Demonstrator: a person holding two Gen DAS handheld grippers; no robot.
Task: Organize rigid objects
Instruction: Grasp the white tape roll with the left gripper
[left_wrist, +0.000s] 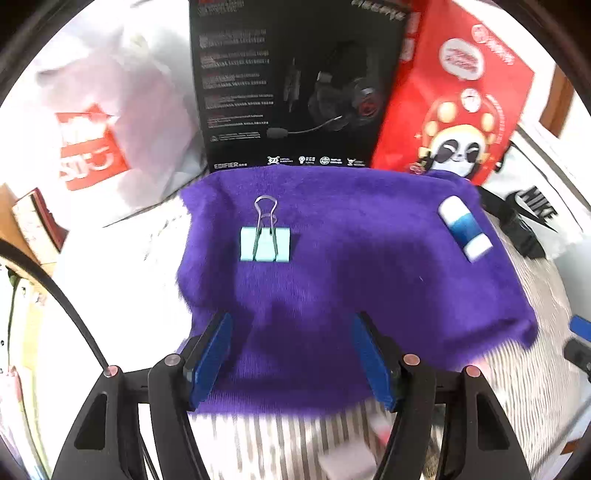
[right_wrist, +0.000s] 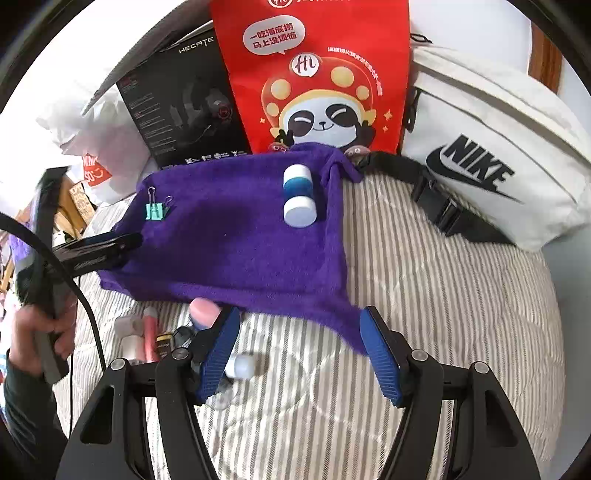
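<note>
The striped bedcover carries one purple towel, spread flat. Behind the towel stand one white Nike bag, one red panda-print bag and one black headset box, with one white plastic bag to the box's left.

The left gripper hovers over the near part of the towel. Its two blue fingers stand apart at a moderate gap, with nothing between them and nothing touched.

The right gripper hovers over the bedcover at the towel's near edge. Its two blue fingers stand apart at a similar gap and hold nothing.

Two task items lie on the towel, well apart: one blue-and-white cylindrical container on its side near the right edge, and one mint-green binder clip toward the left.

Several small items cluster on the bedcover beside the right gripper's left finger; their number cannot be determined.
</note>
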